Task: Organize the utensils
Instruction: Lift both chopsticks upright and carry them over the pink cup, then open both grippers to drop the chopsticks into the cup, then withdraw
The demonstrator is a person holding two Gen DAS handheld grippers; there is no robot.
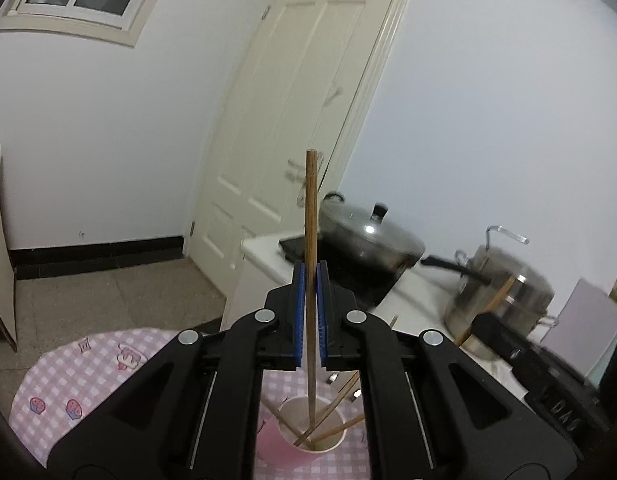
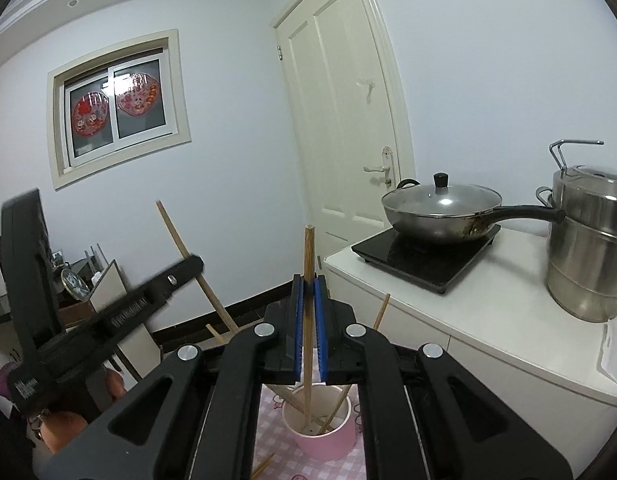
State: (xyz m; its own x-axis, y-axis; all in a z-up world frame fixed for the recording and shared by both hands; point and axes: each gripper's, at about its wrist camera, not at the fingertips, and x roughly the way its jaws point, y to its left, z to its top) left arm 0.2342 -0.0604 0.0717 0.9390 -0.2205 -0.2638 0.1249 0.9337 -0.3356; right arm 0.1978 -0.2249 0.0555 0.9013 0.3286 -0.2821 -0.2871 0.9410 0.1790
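both the left gripper (image 1: 310, 276) and right gripper (image 2: 309, 290) pinch a wooden chopstick (image 1: 311, 216) upright over the pink cup (image 2: 323, 436); releasing tilted could tip it.

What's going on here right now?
Chopsticks are being sorted into a pink cup on the checked table. The left gripper is shut on one chopstick, held upright with its lower end in the cup. The right gripper is shut on another chopstick, also standing in the cup. Several more already lean inside.
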